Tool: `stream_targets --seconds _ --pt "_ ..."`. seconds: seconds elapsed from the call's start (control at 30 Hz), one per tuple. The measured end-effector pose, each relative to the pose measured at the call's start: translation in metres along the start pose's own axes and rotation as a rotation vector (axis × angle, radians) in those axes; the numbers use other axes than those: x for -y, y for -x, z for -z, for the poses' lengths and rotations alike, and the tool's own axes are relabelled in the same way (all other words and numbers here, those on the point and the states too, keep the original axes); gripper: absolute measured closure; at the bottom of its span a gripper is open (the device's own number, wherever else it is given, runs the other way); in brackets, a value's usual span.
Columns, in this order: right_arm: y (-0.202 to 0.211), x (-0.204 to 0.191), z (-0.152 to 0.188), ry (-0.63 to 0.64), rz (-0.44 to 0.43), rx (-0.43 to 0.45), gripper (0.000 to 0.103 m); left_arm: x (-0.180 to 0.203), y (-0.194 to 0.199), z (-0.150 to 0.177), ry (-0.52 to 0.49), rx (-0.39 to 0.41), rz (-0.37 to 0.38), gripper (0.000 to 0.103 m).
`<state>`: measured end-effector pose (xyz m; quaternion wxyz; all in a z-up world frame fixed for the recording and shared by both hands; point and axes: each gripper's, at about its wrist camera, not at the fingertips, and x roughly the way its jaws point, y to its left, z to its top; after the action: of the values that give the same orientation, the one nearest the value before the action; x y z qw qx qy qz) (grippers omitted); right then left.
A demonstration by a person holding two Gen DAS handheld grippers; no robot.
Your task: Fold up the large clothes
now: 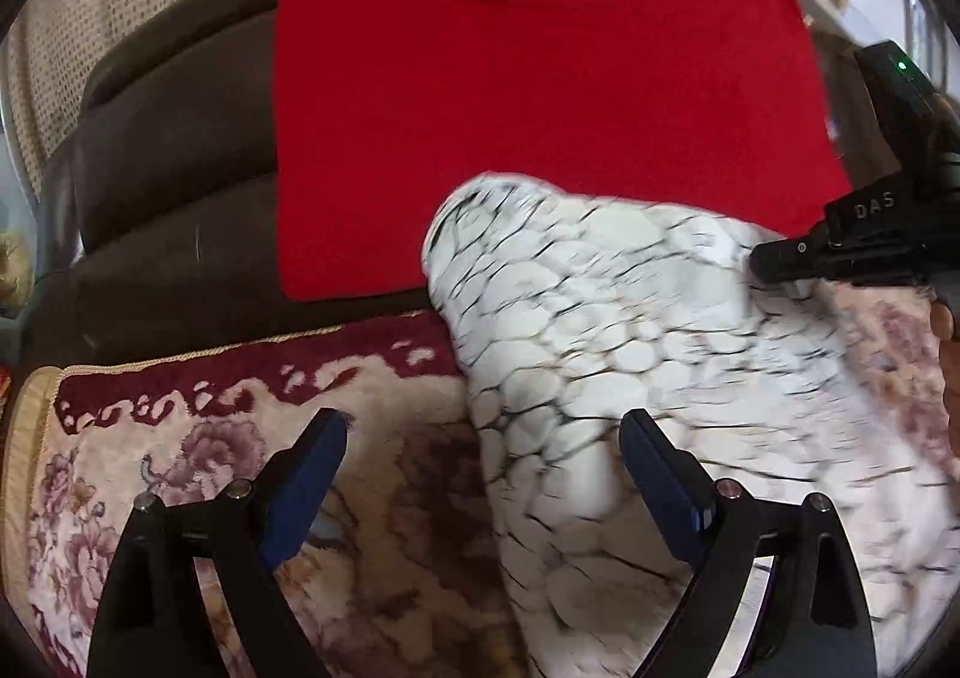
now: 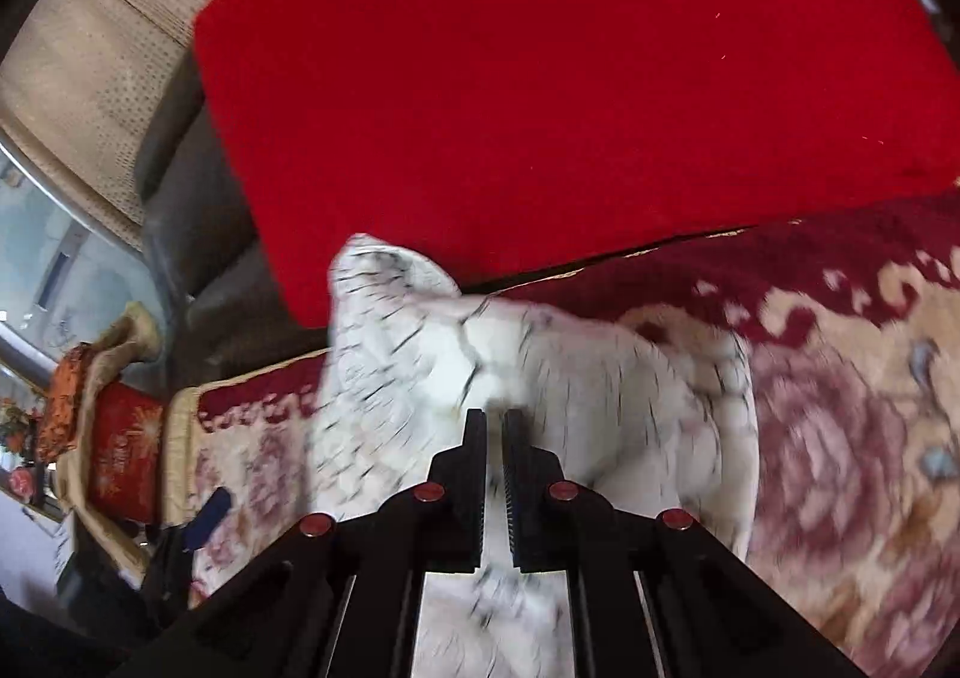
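A white garment with a black crackle pattern (image 1: pixel 600 354) lies bunched on a floral cover, its top edge reaching a red cloth. My left gripper (image 1: pixel 483 429) is open with blue-padded fingers (image 1: pixel 306 474) spread above the garment's left side, holding nothing. My right gripper (image 2: pixel 493 426) is shut on the white garment (image 2: pixel 570 378), pinching a fold between its black fingers. The right gripper also shows in the left wrist view (image 1: pixel 780 264) at the garment's right edge. The garment is motion-blurred in both views.
A red knitted cloth (image 1: pixel 528 96) covers a dark sofa back (image 1: pixel 174 150). A cream and maroon floral cover (image 1: pixel 198 438) spreads under the garment. Beige curtain (image 2: pixel 102 54) hangs behind. Cushions and clutter (image 2: pixel 114 450) sit at the far left.
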<state>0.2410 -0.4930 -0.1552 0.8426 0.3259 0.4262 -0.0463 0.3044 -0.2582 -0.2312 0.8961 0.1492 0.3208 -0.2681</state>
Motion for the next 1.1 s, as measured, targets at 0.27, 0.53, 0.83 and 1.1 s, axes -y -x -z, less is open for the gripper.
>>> stream_targets --seconds 0.27,0.53,0.83,1.1 --pt "-0.041 0.042 0.001 -0.097 0.032 -0.057 0.100 0.000 -0.012 0.001 0.010 -0.051 0.004 0.011" --pt "0.058 0.013 0.040 -0.006 -0.043 0.015 0.094 -0.021 0.019 -0.001 0.055 -0.008 -0.011 0.011" --pt "0.095 -0.001 0.146 0.104 0.004 -0.103 0.094 -0.023 0.034 0.020 0.003 -0.053 0.023 0.011" --pt "0.066 0.042 0.183 -0.004 0.065 -0.143 0.097 0.000 0.037 0.031 -0.102 -0.023 0.003 0.011"
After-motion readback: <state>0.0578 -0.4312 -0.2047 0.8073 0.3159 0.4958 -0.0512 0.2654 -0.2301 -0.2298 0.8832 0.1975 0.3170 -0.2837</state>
